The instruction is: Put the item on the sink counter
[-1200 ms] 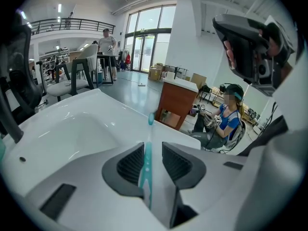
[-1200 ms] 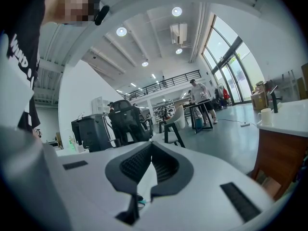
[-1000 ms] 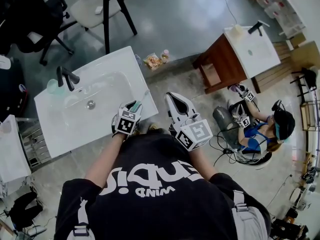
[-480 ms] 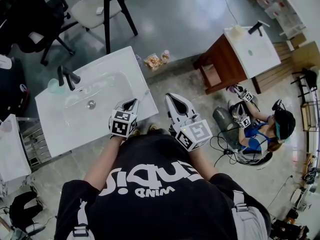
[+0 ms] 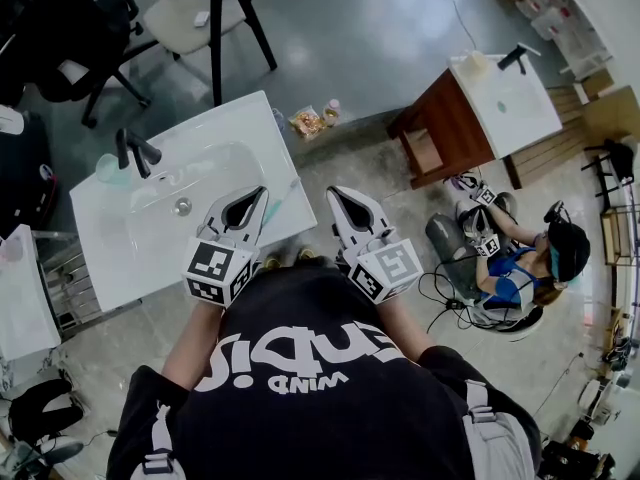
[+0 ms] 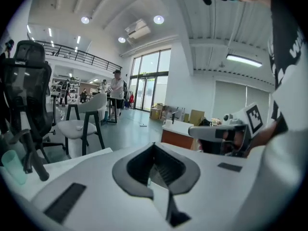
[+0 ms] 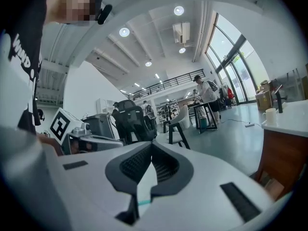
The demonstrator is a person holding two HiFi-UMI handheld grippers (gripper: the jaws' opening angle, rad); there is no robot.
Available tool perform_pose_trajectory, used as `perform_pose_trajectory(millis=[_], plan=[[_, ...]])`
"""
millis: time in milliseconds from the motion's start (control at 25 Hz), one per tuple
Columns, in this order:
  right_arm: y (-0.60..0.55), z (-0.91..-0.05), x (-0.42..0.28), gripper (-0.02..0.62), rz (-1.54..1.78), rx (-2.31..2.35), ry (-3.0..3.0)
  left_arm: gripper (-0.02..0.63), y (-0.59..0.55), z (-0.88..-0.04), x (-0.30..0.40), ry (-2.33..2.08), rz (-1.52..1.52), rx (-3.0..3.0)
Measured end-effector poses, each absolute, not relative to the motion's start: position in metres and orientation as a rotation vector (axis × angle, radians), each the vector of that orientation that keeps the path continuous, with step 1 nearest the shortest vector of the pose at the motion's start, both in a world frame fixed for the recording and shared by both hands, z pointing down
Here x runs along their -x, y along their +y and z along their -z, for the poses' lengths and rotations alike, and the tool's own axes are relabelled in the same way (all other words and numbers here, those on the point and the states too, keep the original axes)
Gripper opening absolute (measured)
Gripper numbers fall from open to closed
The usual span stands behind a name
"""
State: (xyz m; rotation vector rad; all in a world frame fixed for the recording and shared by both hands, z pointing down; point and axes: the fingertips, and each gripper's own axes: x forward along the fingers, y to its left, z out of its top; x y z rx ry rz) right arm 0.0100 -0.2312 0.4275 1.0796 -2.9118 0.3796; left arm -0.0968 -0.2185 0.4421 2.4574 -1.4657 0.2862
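In the head view the person's black shirt fills the lower frame, and the marker cubes cover both hands, so only the smooth white shells of the grippers stick out. The left gripper [image 5: 257, 196] hangs above the near right corner of the glossy white sink counter [image 5: 120, 258]. The right gripper [image 5: 336, 194] shows just beside that counter's right edge. The toothbrush [image 5: 284, 197], a thin pale stick with a teal tinge, lies on the counter near the right edge, between the two grippers and touched by neither. Its head is too small to make out. A black faucet [image 5: 135, 152] and a translucent teal cup [image 5: 105, 171] stand at the basin's far left rim. In the left gripper view the dark ribbed pads have just been closing and meet with nothing between them. A greenish fleck in the slit below them is too small to name. In the right gripper view the ribbed pads likewise press together, empty, and a teal sliver in the slit beneath cannot be identified.
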Motion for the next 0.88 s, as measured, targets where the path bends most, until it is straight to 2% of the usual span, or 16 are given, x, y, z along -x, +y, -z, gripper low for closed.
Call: perform_pose_trajectory(millis=[280, 880], plan=[[-0.23, -0.425, -0.01, 0.018, -0.36, -1.082, -2.921, 0.02, -0.203, -0.388, 0.115, -1.722, -0.132, -2.532], [-0.233, -0.416, 0.0, 0.018, -0.3, -1.092, -2.932, 0.02, -0.208, -0.394, 0.122, -1.736, -0.06, -2.482]])
